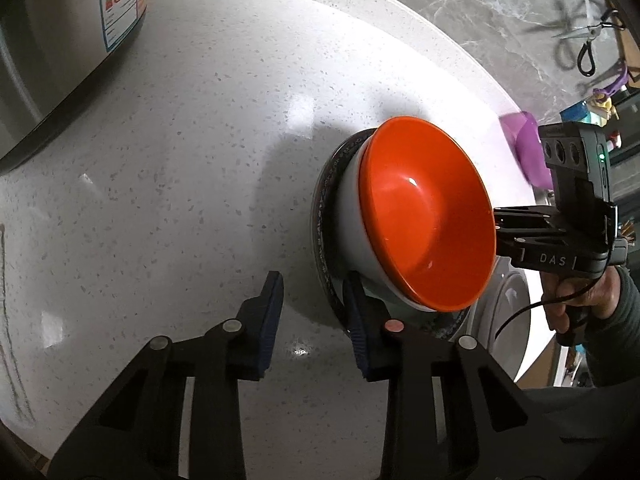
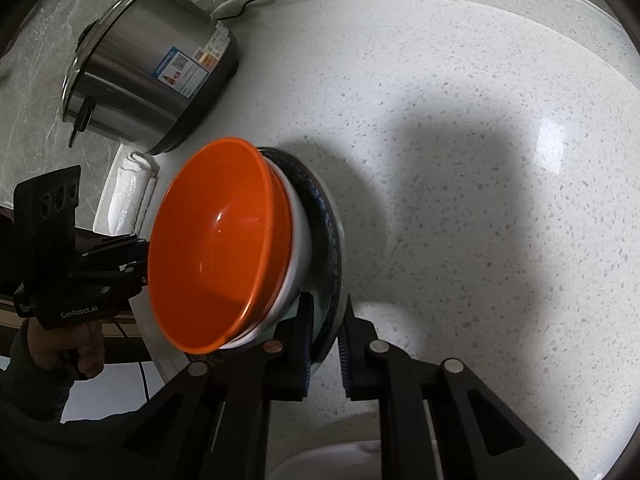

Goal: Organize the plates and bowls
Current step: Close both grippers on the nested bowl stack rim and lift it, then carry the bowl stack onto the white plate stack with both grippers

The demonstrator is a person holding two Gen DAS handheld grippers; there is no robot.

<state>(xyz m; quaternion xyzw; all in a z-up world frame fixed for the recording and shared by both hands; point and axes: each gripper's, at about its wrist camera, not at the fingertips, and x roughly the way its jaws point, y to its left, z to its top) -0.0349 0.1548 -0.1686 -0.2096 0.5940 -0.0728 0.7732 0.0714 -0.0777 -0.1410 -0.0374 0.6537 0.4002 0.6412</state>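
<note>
An orange bowl (image 1: 428,216) (image 2: 218,248) is nested in a white bowl (image 1: 352,216) (image 2: 300,248), and both rest on a dark patterned plate (image 1: 322,216) (image 2: 330,240) over the white speckled counter. My right gripper (image 2: 325,354) has the plate's rim between its blue pads and grips it; it also shows in the left wrist view (image 1: 498,232) at the stack's right side. My left gripper (image 1: 312,320) is open beside the stack, its right pad next to the plate's edge. It shows in the right wrist view (image 2: 140,258) at the left of the orange bowl.
A steel rice cooker (image 2: 148,76) (image 1: 60,40) with a cord stands at the back of the counter (image 1: 180,160). A folded white cloth (image 2: 134,188) lies near it. Scissors (image 1: 588,40) hang on the marble wall. A purple object (image 1: 528,140) and a white dish (image 2: 332,460) are nearby.
</note>
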